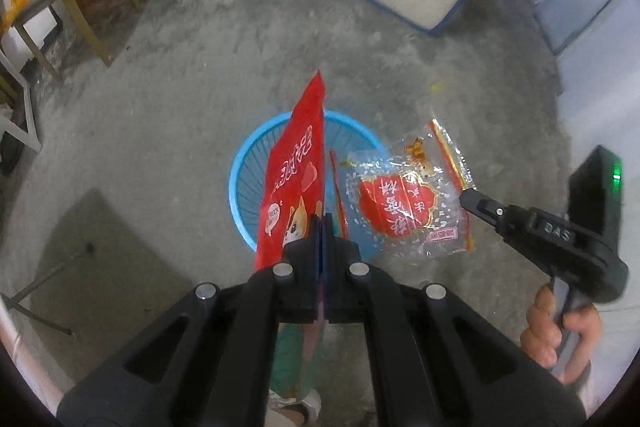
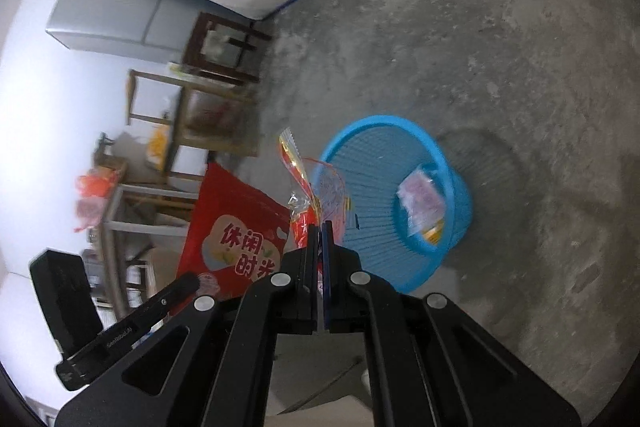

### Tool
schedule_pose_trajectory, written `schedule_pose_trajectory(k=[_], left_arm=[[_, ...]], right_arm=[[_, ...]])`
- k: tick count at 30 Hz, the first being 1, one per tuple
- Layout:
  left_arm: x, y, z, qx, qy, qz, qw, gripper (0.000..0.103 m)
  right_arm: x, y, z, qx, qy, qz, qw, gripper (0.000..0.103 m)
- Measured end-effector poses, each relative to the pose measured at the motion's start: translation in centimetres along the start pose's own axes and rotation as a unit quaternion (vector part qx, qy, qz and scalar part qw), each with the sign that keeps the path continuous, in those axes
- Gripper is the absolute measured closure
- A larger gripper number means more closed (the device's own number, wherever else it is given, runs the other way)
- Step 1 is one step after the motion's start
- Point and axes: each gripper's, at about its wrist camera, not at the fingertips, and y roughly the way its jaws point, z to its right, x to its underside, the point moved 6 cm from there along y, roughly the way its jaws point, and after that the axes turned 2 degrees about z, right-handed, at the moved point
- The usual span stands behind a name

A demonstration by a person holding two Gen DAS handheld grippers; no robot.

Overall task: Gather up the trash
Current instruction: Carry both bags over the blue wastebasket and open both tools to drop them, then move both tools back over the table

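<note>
A red snack bag (image 1: 294,171) is clamped in the left gripper (image 1: 322,223) and a clear wrapper (image 1: 404,203) in the right gripper (image 2: 321,231), both held over a blue basket (image 2: 404,131) on the floor; one wrapper (image 2: 422,203) already lies inside, two remain to be dropped

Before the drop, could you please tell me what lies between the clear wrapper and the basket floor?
Nothing blocks it: in the right wrist view, below the clear wrapper is open basket, with one pink packet lying inside.
</note>
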Motion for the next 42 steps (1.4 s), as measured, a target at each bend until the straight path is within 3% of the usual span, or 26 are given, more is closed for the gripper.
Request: schedule_pose_trajectory(k=[6,8,10,11,16,25,30,35,39,42], left_arm=[[-1.7,4.4,0.4,-0.015,-0.021,-0.011,0.9996,0.102],[-2.1,4.7,0.2,-0.021,-0.030,-0.009,0.9993,0.085],[-2.1,4.7,-0.4,-0.026,-0.042,-0.007,0.9988,0.074],[-2.1,4.3,-0.5,-0.022,-0.043,-0.001,0.9988,0.074],[-2.4,2.9,-1.0,-0.030,-0.029,0.017,0.9990,0.072],[-1.4,-0.9,-1.0,-0.039,-0.025,0.032,0.9984,0.072],[0.1,-5.5,-0.5,-0.027,-0.019,0.053,0.9980,0.066],[3.8,-13.7,1.0,0.000,-0.001,0.108,0.9941,0.043],[7.8,-19.4,0.9,-0.022,0.002,0.144,0.9893,0.039],[11.8,-23.1,0.4,-0.043,0.004,0.173,0.9839,0.030]], right_arm=[[-1.3,4.9,0.2,0.056,-0.043,-0.015,0.997,0.098],[-1.4,6.3,0.7,0.080,-0.061,-0.022,0.995,0.095],[-1.6,7.7,1.7,0.113,-0.077,-0.030,0.990,0.071],[-1.6,7.7,2.1,0.125,-0.082,-0.027,0.988,0.068],[-1.5,7.3,3.8,0.154,-0.092,-0.015,0.984,0.067],[-0.3,3.5,3.9,0.161,-0.116,0.008,0.980,0.067],[1.3,0.2,2.0,0.142,-0.141,0.019,0.980,0.066],[3.5,-4.5,-1.4,0.107,-0.182,0.045,0.976,0.048],[5.6,-8.5,-4.6,0.088,-0.222,0.067,0.969,0.034],[7.3,-11.0,-7.5,0.097,-0.265,0.086,0.955,0.026]])
